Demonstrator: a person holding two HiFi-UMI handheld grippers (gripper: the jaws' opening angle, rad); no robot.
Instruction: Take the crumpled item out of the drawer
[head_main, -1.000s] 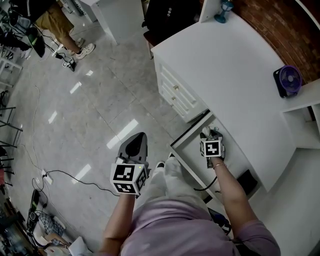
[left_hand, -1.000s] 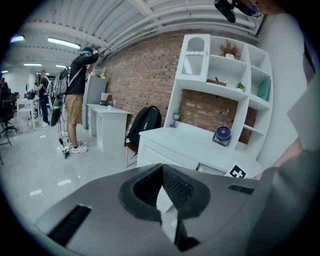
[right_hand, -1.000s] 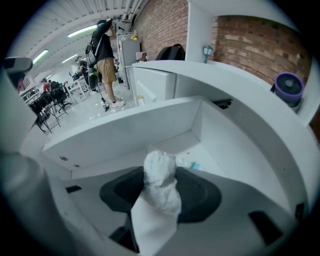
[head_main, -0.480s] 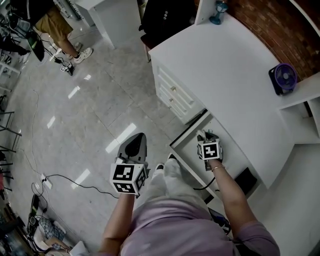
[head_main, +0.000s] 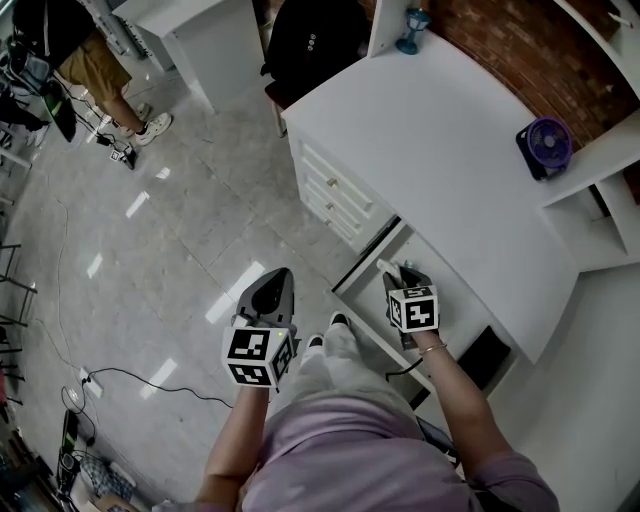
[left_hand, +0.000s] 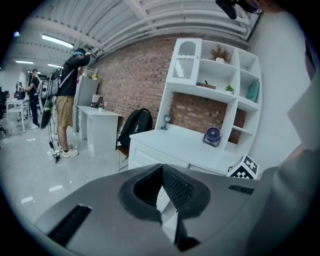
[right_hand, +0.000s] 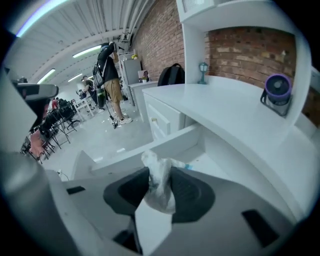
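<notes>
crumpled item (right_hand: 159, 181) half hidden, drawer (right_hand: 170, 143) partly covered

The desk (head_main: 450, 150), its open drawer (head_main: 366, 286) and the shelf unit (left_hand: 220, 85) are plain white. The brick wall (head_main: 500, 40) is red-brown with pale mortar lines. The fan (head_main: 546, 148) is purple, the backpack (head_main: 310, 40) black, and the floor (head_main: 170, 220) glossy pale grey tile. The left gripper (head_main: 268, 290) and right gripper (head_main: 399, 271) are grey with black ribbed pads, and their cubes carry black-and-white square markers. The right one's jaws are closing with the translucent whitish crumpled item (right_hand: 159, 180) between them. The person's shirt (head_main: 340, 450) is lilac.
</notes>
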